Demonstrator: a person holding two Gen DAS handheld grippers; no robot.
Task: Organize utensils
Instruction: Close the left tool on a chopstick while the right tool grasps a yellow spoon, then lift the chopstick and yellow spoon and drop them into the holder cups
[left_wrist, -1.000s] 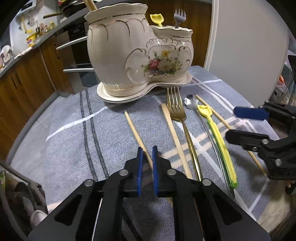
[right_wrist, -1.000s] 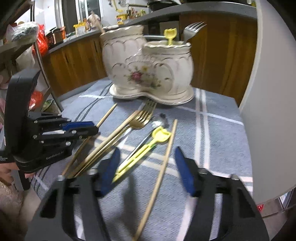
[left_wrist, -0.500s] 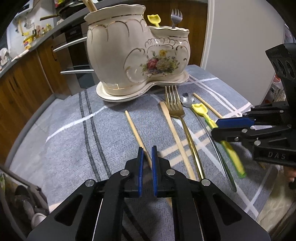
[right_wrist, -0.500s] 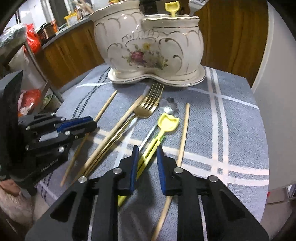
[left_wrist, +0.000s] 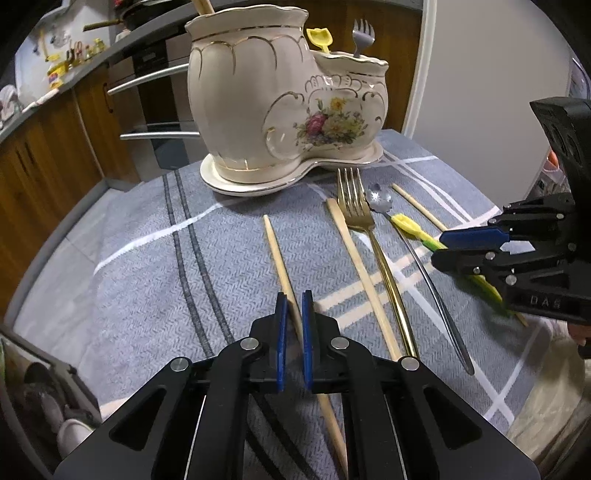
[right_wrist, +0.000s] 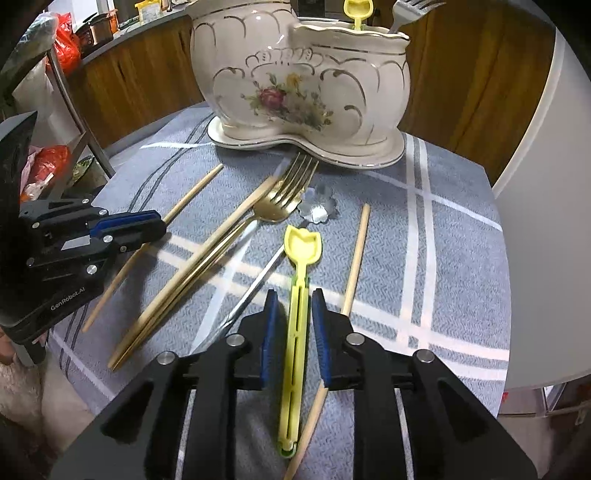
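A cream flowered ceramic holder (left_wrist: 280, 107) (right_wrist: 306, 85) stands at the back of the grey cloth, with a yellow spoon and a fork in its lower pocket. On the cloth lie chopsticks, a gold fork (left_wrist: 373, 254) (right_wrist: 236, 236), a silver spoon (left_wrist: 410, 247) and a yellow plastic spoon (right_wrist: 297, 295) (left_wrist: 410, 225). My right gripper (right_wrist: 293, 306) (left_wrist: 439, 245) is shut on the yellow spoon's handle, its pads close on both sides. My left gripper (left_wrist: 293, 306) (right_wrist: 162, 223) straddles a wooden chopstick (left_wrist: 280, 262) with a narrow gap; whether it grips is unclear.
Another chopstick (right_wrist: 354, 266) lies right of the yellow spoon, one more (left_wrist: 362, 273) beside the gold fork. Wooden kitchen cabinets (left_wrist: 44, 155) stand behind on the left, a white rounded wall (right_wrist: 546, 184) on the right. The table edge is near on my right side.
My right gripper came down over the yellow spoon and closed from wide open onto its handle. The holder looks nearer. My left gripper stayed over the chopstick.
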